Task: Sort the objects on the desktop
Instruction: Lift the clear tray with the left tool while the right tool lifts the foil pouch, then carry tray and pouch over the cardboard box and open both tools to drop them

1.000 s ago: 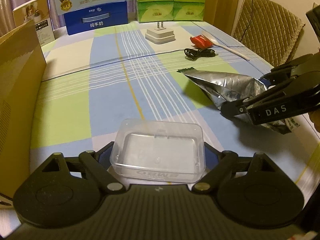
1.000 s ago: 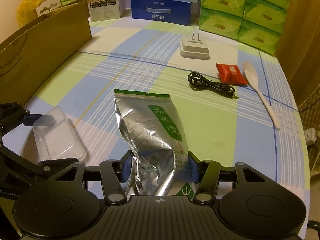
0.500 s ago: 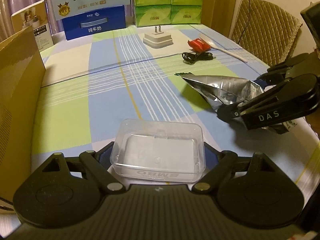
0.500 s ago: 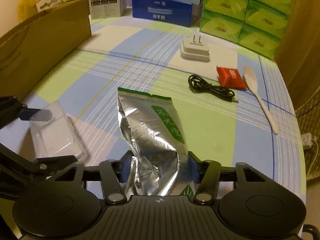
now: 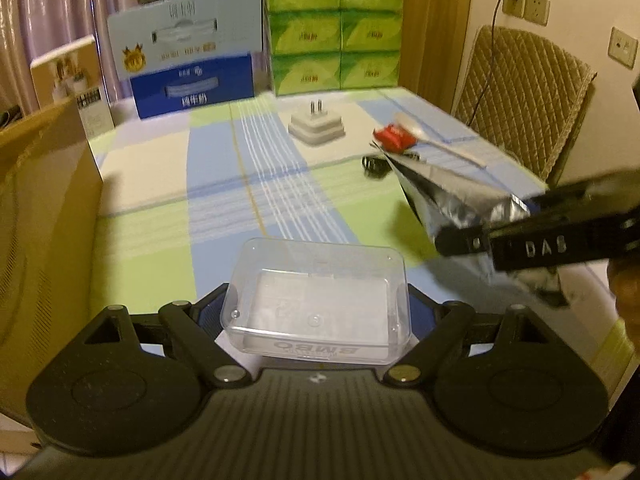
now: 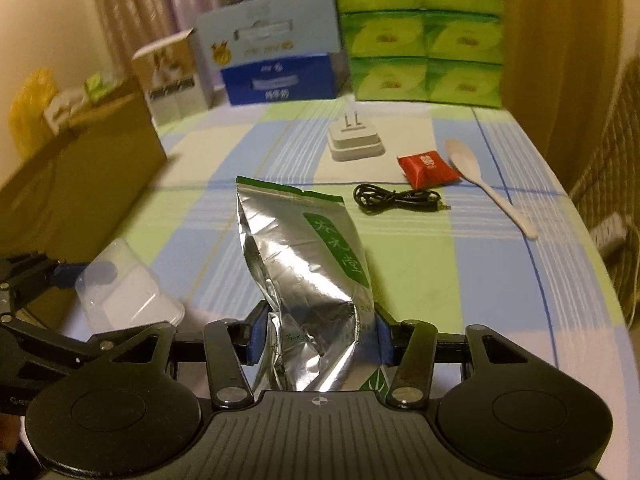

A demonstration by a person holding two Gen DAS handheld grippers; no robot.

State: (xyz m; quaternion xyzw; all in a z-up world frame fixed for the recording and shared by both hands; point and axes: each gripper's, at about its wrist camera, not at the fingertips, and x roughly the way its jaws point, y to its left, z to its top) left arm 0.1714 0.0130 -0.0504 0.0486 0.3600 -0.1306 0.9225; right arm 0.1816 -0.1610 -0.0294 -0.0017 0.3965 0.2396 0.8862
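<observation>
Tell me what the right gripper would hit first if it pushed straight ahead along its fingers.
Likely the black cable; the right gripper, clamping the foil pouch, points toward it. It looks raised, so it might pass over. Depth is unclear.

Cardboard box (image 5: 44,216) walls left side; tablecloth (image 5: 168,208) centre open — charger (image 5: 317,130), cable (image 6: 396,198) (far right).

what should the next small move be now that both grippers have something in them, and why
Probably carry both loads left toward the cardboard box. The left gripper is shut on the clear plastic box, the right gripper on the foil bag, and both look lifted off the tablecloth. The cardboard box stands open beside them, a likely place for sorted things.
</observation>
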